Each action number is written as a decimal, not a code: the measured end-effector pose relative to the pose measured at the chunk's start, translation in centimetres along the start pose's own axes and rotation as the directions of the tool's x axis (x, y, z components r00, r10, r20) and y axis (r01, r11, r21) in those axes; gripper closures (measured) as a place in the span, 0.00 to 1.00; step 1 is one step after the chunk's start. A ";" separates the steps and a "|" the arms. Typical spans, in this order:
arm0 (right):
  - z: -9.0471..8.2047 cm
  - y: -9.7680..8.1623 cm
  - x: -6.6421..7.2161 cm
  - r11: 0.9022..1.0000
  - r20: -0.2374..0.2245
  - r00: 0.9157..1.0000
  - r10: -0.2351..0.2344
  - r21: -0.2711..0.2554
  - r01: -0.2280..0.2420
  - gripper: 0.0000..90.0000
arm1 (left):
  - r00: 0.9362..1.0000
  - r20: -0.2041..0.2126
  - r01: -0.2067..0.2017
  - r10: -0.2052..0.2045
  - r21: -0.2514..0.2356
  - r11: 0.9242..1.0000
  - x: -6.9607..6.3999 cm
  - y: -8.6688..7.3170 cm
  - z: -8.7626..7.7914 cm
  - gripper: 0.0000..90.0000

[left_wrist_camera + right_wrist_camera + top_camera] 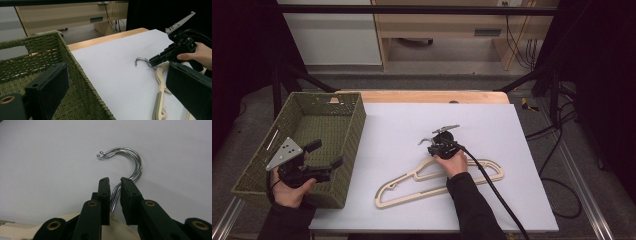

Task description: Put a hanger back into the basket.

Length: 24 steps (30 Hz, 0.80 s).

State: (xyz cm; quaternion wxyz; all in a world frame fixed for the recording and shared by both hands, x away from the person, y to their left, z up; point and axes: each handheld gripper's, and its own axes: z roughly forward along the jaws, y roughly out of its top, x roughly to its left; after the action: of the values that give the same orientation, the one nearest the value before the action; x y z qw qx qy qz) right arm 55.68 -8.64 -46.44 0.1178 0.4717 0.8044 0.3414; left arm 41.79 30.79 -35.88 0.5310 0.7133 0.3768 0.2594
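White paper covers the surface [412, 130]; at its left the left gripper [323, 155] hangs wide open and empty over the green woven basket [354, 127]. To the right lie cream hangers [412, 192], light, stiff and probably slippery plastic. The right gripper [115, 182] stands narrow around their thin wire hook stems [113, 197], a sensible but slick grasping place, and I cannot tell if it pinches them.

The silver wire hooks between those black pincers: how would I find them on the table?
Start at the white board beside the green woven basket. On it lie cream hangers, stacked. At their top, two thin shiny metal hooks curl over together, their stems between the right claw's pads: the only bright metal there.
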 end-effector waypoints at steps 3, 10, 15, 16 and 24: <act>0.1 0.0 0.0 1.000 -0.005 1.000 0.004 0.002 -0.004 0.90 | 1.000 0.002 -0.002 0.002 0.001 1.000 -0.1 0.0 0.0 0.05; 0.0 0.0 -0.1 0.999 -0.007 0.999 0.047 0.002 -0.047 0.96 | 1.000 0.014 -0.017 0.017 -0.009 1.000 -0.8 0.4 -0.1 0.05; -0.4 0.1 0.1 0.998 -0.005 0.998 0.069 -0.013 -0.069 0.98 | 0.999 0.036 -0.032 0.032 -0.015 0.999 -1.7 0.6 0.1 0.05; -0.5 0.1 0.1 0.997 -0.006 0.998 0.069 -0.019 -0.069 0.98 | 0.999 0.036 -0.032 0.032 -0.015 0.999 -1.7 0.6 0.1 0.05; -1.1 0.2 0.3 0.996 -0.014 0.997 0.077 -0.037 -0.077 0.98 | 0.994 0.088 -0.065 0.065 0.002 0.998 -3.9 1.1 1.2 0.05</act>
State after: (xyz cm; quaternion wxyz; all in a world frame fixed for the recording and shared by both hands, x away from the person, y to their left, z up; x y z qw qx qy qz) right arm 55.08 -8.76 -45.49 0.1082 0.4978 0.7799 0.3636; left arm 40.73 26.84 -35.10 0.5366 0.7373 0.3301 0.2440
